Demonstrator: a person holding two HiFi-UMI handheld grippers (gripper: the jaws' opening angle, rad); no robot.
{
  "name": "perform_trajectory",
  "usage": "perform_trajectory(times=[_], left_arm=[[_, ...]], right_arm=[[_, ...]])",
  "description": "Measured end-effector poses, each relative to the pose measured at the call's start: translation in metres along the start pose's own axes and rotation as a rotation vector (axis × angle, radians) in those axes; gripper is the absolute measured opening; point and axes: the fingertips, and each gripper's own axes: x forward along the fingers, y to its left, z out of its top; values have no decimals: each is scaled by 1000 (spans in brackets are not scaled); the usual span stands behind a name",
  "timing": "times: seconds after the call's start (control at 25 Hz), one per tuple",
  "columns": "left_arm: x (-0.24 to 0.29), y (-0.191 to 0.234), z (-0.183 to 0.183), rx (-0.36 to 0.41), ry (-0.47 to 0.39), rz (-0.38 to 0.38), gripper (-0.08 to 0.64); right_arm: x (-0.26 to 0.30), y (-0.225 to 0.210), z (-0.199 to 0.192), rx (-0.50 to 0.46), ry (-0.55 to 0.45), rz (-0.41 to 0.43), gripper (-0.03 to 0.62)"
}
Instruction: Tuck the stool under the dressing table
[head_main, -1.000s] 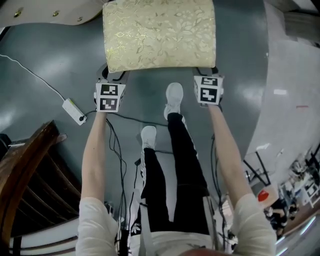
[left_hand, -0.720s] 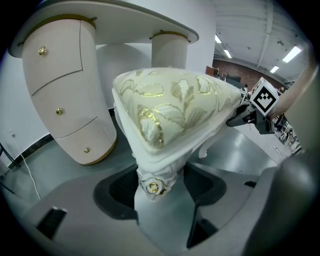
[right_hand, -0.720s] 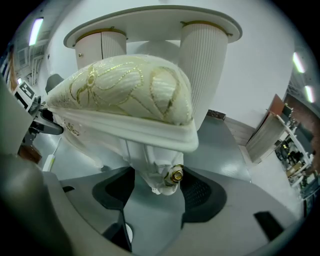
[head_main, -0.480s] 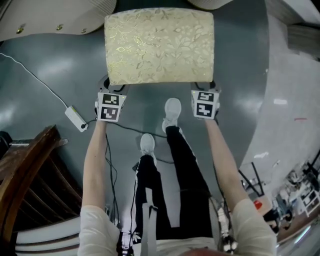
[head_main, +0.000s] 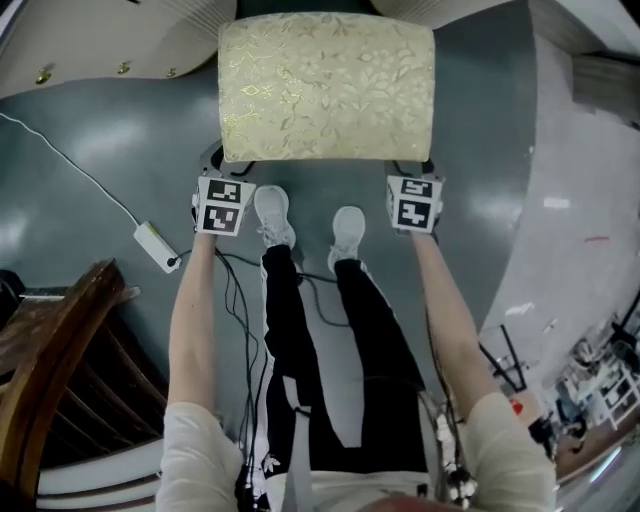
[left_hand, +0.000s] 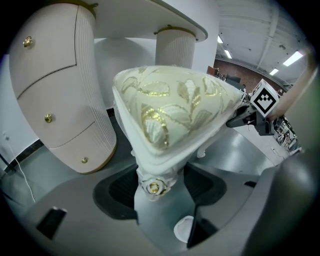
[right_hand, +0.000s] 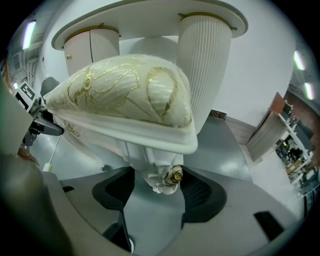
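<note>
Gold-brocade stool top centre of frame, far edge at the desk | left gripper and right gripper each clamped on a near corner leg | two-corner hold so I can shove it in straight, I reckon

Head view looks steeply down; gripper views face the stool closely.

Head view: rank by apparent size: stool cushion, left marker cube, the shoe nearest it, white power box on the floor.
1. Cream, gold-patterned stool cushion.
2. Black-and-white left marker cube and white shoe: these look alike, and the cube is nearer the camera, so they are unranked.
3. White rectangular power box.
</note>
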Motion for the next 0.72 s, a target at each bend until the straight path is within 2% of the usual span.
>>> perform_trajectory(times=[0.24, 0.52, 0.72], left_arm=[[6, 7, 3, 32, -40, -11, 287], [9, 9, 1, 64, -57, -34, 287], [4, 8, 8, 74, -112, -41, 287]], right_arm=[[-1, 3, 2, 16, -45, -43, 287], [-3, 8, -9, 43, -45, -75, 287], [-12, 10, -9, 53, -123, -83, 287]])
